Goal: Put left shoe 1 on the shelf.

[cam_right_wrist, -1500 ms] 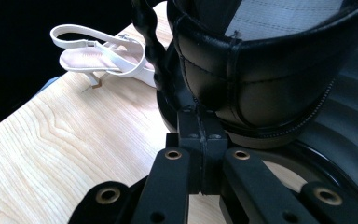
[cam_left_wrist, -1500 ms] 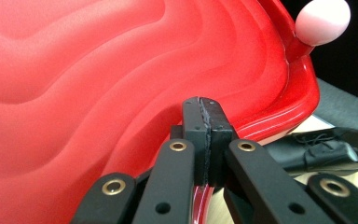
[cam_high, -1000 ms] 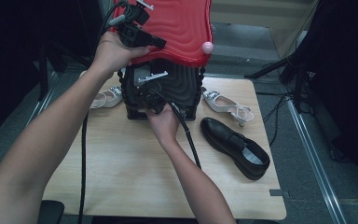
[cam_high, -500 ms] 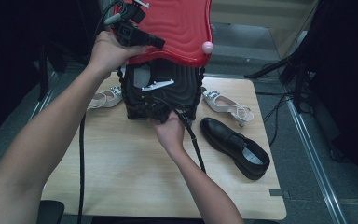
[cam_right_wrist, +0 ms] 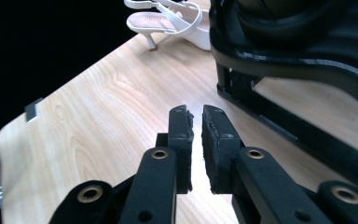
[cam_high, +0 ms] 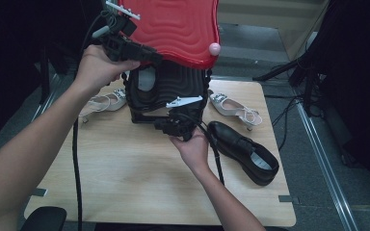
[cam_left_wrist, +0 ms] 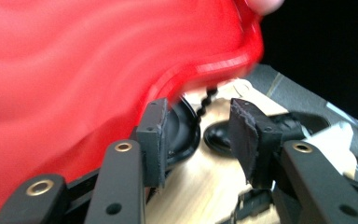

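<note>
A case stands at the back of the table with its red wavy lid (cam_high: 173, 29) raised over a black body (cam_high: 168, 86). My left gripper (cam_high: 154, 55) is at the lid's left edge, held high. Its jaws have just been opening and now stand apart with nothing between them; the red lid (cam_left_wrist: 74, 70) lies just beside the left gripper (cam_left_wrist: 198, 112). My right gripper (cam_high: 166, 126) hovers low in front of the black base (cam_right_wrist: 307, 70). The right gripper (cam_right_wrist: 196, 112) has just been opening; a narrow gap shows and nothing is in it.
A black leather shoe (cam_high: 243, 151) lies right of the case, a white sandal (cam_high: 231, 108) behind it, another white sandal (cam_high: 103, 102) on the left. A pink knob (cam_high: 214, 48) sits on the lid's rim. The wooden table (cam_high: 125, 183) has bare room at the front.
The left jaws have opened off the lid's edge, and the lid stays up. The right gripper has drawn back from the black body toward the person, its jaws parting slightly.
</note>
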{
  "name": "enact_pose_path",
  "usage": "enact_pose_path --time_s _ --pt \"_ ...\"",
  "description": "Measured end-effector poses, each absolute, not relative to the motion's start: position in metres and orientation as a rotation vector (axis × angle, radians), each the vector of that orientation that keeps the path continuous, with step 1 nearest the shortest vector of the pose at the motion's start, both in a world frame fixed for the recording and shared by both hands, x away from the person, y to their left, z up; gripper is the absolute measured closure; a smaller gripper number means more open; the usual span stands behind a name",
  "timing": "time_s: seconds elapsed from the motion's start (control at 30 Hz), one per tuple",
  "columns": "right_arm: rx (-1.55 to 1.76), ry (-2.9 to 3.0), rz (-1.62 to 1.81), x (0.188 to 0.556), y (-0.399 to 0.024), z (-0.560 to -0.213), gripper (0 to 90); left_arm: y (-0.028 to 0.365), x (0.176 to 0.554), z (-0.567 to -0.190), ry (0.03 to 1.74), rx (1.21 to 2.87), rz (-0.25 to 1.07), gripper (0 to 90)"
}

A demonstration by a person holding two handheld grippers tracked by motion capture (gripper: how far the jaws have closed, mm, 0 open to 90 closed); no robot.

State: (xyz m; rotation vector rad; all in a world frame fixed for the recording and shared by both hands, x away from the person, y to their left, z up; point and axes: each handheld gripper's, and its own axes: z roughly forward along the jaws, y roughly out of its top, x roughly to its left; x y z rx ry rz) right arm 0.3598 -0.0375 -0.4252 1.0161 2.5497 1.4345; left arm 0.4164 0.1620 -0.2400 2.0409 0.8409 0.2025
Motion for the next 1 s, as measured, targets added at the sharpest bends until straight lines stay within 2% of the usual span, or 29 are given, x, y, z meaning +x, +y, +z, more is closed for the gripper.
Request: enact_pose_path --time_s 0.37,0.5,1.0 --pt "1.026 2.529 1.451 0.351 -0.068 -0.433 71.6 0.162 0.393 -0.274 0.817 2.073 0.181 53.4" --pt "0.974 2.55 1.433 0.348 -0.077 -0.436 64.3 0.166 0.389 -0.285 0.838 2.071 0.186 53.1" --pt "0.929 2.528 1.443 0.328 -0.118 -0.438 62.8 0.177 0.368 -0.329 0.868 2.065 0.194 51.3"
